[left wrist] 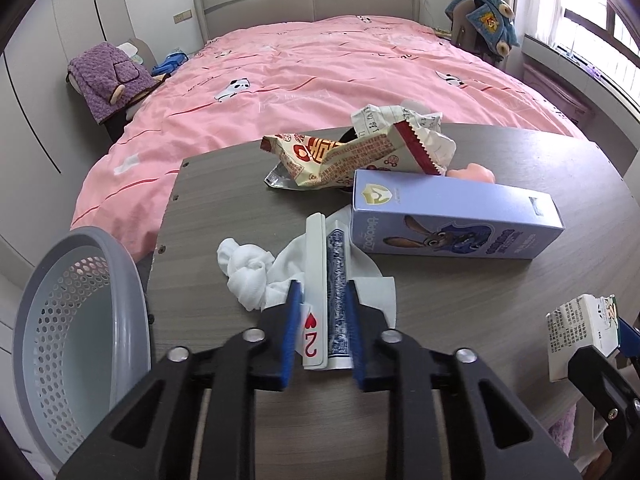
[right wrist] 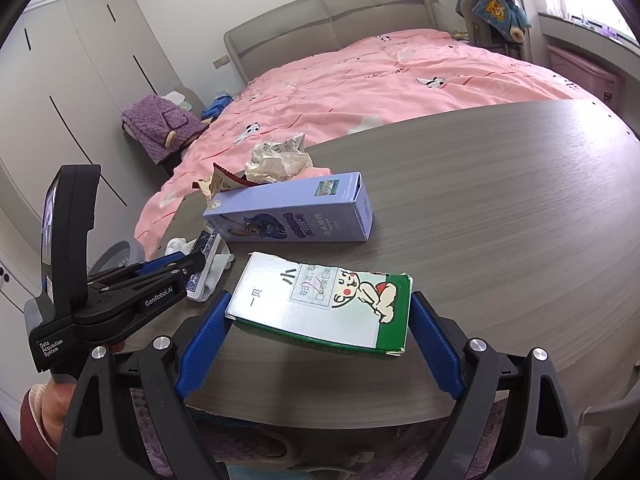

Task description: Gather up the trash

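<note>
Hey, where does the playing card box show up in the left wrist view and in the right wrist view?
Left wrist view: the playing card box sits bottom centre, clamped between the left gripper pads.
Right wrist view: the box is at middle left, at the left gripper's tip.
Shared landmark: the purple rabbit carton lies just beyond it on the table.

Matt wood-grain table (right wrist: 500, 208), glossy cardboard carton (right wrist: 328, 308)

The grey basket (left wrist: 80, 320) is cut by the left edge; the crumpled paper (right wrist: 280, 160) print is illegible.
</note>
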`<state>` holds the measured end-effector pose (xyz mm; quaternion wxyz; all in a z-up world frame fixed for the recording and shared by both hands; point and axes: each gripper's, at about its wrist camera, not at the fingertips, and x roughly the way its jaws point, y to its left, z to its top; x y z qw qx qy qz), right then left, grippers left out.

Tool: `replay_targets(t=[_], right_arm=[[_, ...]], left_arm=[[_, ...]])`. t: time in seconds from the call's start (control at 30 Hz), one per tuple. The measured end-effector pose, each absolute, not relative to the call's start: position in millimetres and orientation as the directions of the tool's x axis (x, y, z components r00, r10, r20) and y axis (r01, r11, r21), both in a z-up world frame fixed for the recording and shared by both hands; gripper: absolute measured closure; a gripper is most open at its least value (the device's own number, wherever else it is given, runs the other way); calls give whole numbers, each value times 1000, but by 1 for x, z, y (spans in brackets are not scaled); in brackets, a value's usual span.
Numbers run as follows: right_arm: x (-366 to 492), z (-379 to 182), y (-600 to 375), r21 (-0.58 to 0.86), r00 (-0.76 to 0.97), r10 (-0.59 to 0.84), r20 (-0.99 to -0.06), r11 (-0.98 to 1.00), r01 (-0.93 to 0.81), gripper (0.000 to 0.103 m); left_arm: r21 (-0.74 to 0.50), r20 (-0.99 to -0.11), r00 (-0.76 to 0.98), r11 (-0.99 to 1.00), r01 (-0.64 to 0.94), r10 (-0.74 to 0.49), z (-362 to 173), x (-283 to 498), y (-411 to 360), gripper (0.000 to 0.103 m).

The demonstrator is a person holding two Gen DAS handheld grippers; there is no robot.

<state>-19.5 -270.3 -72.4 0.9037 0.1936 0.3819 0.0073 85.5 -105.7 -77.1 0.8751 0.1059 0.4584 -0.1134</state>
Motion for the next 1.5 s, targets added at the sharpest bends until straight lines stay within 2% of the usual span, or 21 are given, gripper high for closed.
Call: replay_targets(t=[0.07, 0.1, 0.13, 0.83, 1.13, 1.5], right_arm=[[-19, -72, -270, 354, 709, 159, -687, 925, 135, 18], [-19, -72, -270, 353, 710, 158, -687, 926, 135, 18], [-19, -72, -270, 353, 709, 158, -687, 926, 135, 18], [-17, -61, -250, 321, 709, 157, -688, 941, 104, 18], [-13, -59, -241, 314, 705, 163, -690, 945, 89, 18], [-12, -57, -232, 305, 705, 165, -690, 949, 77, 18]], left_arm=[[81, -824, 557, 950, 302, -107, -75, 85, -105, 87], [79, -822, 558, 949, 305, -111, -74, 84, -104, 92], [77, -823, 557, 949, 306, -112, -73, 85, -103, 102], [-42, -806, 559, 961, 273, -194, -42, 72, -61, 102], [-47, -812, 555, 968, 248, -181, -41, 67, -39, 102], [-140, -781, 568, 960, 244, -258, -16, 67, -22, 102]])
